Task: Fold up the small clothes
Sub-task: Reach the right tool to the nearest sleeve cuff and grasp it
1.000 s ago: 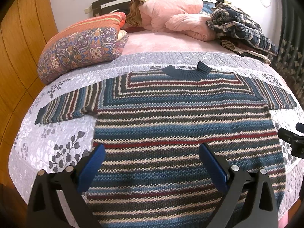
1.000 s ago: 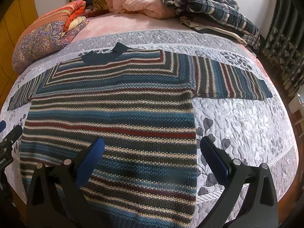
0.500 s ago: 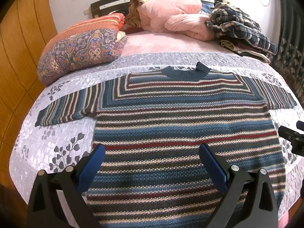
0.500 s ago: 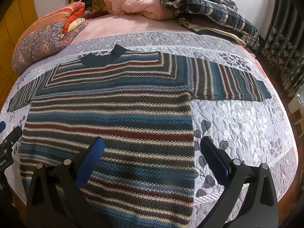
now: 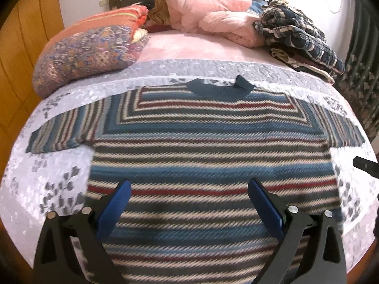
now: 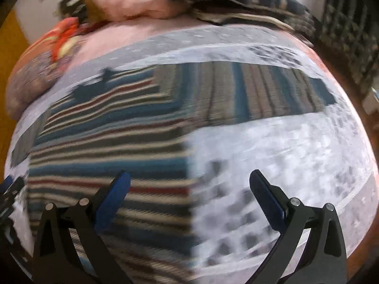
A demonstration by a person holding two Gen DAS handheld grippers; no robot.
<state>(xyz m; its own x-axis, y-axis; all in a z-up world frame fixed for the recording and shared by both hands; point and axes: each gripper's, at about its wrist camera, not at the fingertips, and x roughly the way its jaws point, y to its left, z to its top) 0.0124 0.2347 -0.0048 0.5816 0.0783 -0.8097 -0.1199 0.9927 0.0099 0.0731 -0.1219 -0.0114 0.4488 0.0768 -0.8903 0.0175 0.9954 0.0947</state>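
A striped knit sweater in blue, cream, dark green and red lies flat on the bed, collar toward the headboard and both short sleeves spread out. My left gripper hangs open over the lower middle of the sweater, holding nothing. My right gripper is open above the sweater's right side edge, its left finger over the knit and its right finger over the bedspread. The right sleeve stretches out ahead of it. The right wrist view is blurred.
A grey floral bedspread covers the bed. A patterned orange and purple quilt lies at the back left, pink bedding in the middle, and a plaid pile at the back right. Dark curtains hang to the right.
Both grippers have moved forward over the sweater. The right gripper has also swung right, from above the sweater's body to its side edge. Both stay open.
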